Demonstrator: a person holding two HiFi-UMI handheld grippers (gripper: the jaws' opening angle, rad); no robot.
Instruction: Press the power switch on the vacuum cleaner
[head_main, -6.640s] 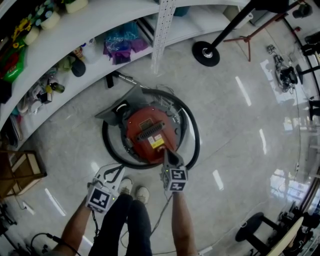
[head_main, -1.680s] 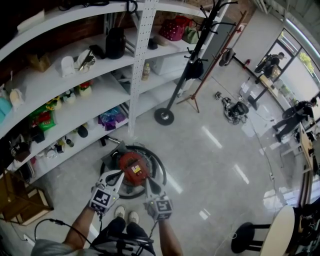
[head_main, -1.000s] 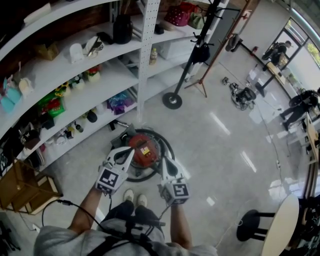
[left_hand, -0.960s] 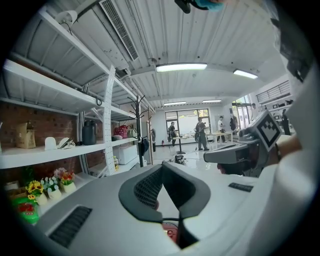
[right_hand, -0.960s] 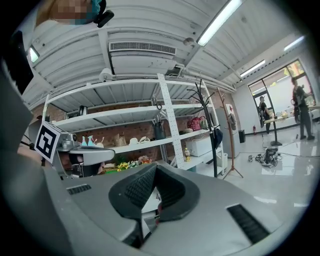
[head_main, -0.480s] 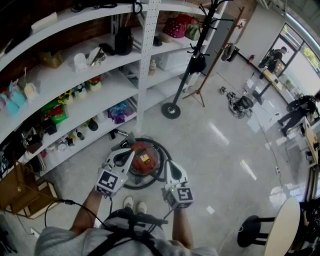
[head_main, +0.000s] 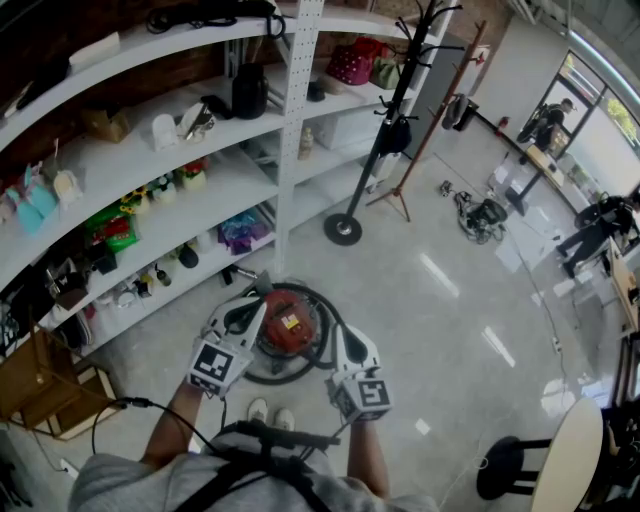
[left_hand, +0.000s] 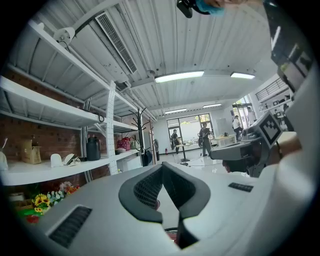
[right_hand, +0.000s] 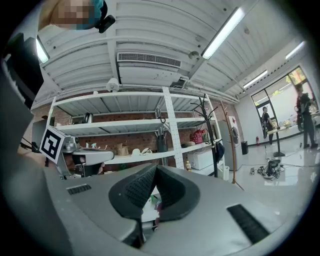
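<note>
The red round vacuum cleaner (head_main: 286, 322) sits on the floor below me, with its black hose (head_main: 322, 352) coiled round it. Both grippers hang well above it, pointing forward toward the shelves. In the head view my left gripper (head_main: 260, 305) overlaps the vacuum's left edge, and my right gripper (head_main: 336, 326) overlaps the hose on its right. The left gripper (left_hand: 162, 168) has its pads meeting at the tip with nothing held. My right gripper (right_hand: 156, 170) is shut the same way and empty. The vacuum's switch cannot be made out from this height.
White shelves (head_main: 150, 160) stocked with small goods curve along the left. A coat stand (head_main: 343, 229) rises beyond the vacuum. A wooden crate (head_main: 40, 385) sits at the left, a stool (head_main: 505, 468) and round table (head_main: 575, 450) at the right. People (head_main: 553, 118) stand far off.
Earlier the right gripper's tip was down on the vacuum's top. Since then the view has risen and both grippers are held high. Over the last second they barely shifted.
</note>
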